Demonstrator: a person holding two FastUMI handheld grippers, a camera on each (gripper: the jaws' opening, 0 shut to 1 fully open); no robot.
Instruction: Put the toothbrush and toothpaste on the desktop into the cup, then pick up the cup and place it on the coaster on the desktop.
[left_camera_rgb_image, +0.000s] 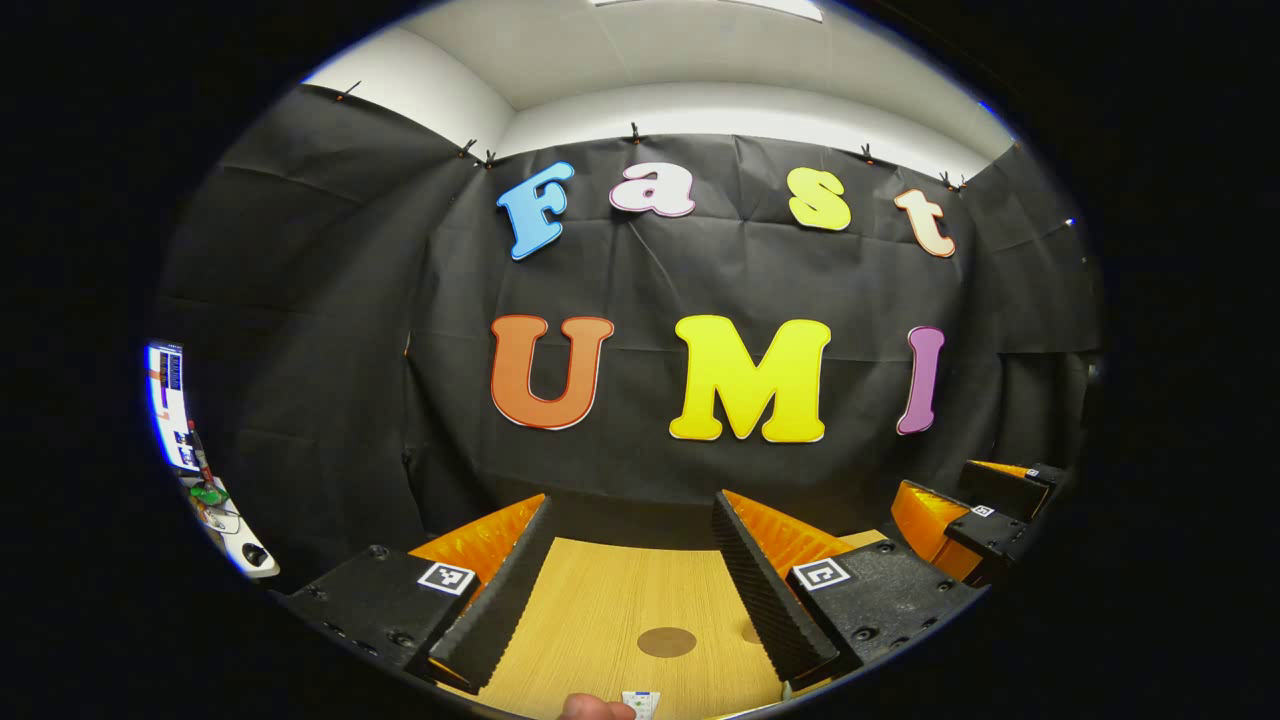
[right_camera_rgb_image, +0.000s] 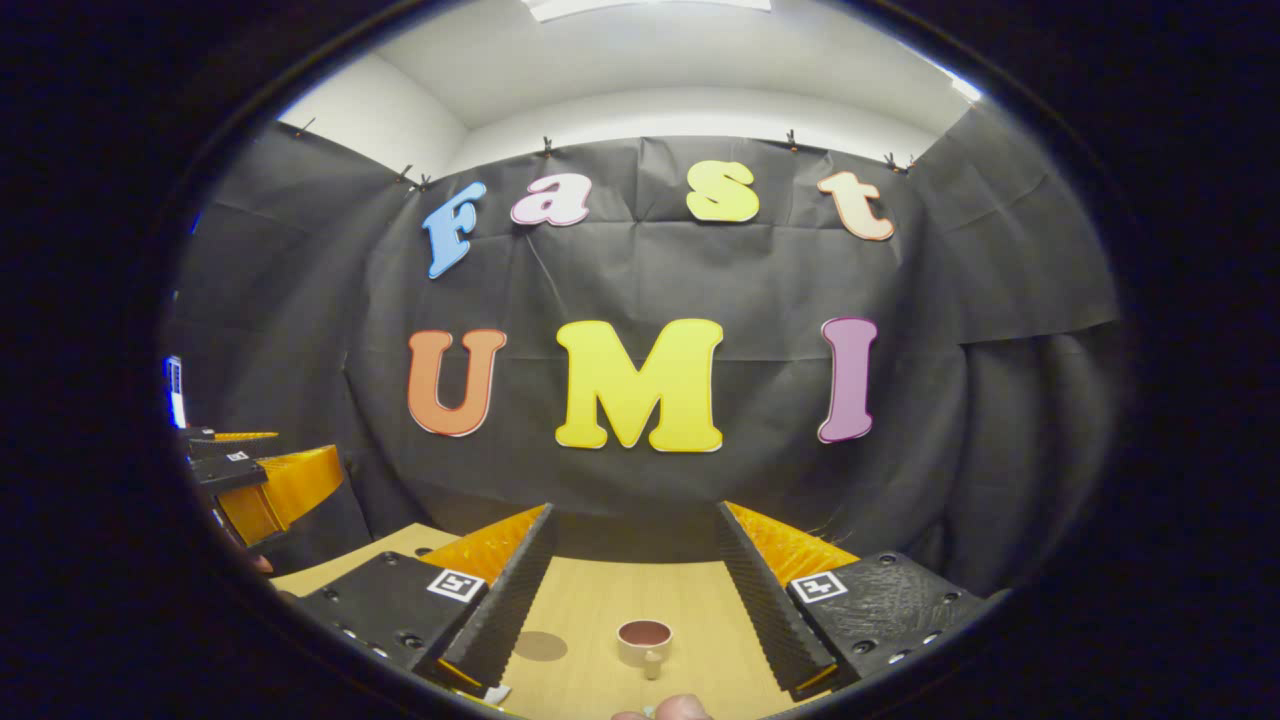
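1. Ahead of me at twelve o'clock hangs the black cloth wall (left_camera_rgb_image: 700, 280), creased, held along its top edge by small clips (left_camera_rgb_image: 634, 133).
2. Above the cloth runs a white wall band (right_camera_rgb_image: 700, 110), and over it a white ceiling (left_camera_rgb_image: 640, 50) with a bright light panel (left_camera_rgb_image: 770, 6) at the very top.
3. Under me lies the pale wood-grain worktop (left_camera_rgb_image: 600, 610), reaching to the foot of the cloth.
4. At nine o'clock in the left gripper view a lit screen (left_camera_rgb_image: 168, 405) stands at the edge, too warped to make out.
5. Below it, toward eight o'clock, sits a white surface (left_camera_rgb_image: 235, 535) with small green and dark items that I cannot tell apart.
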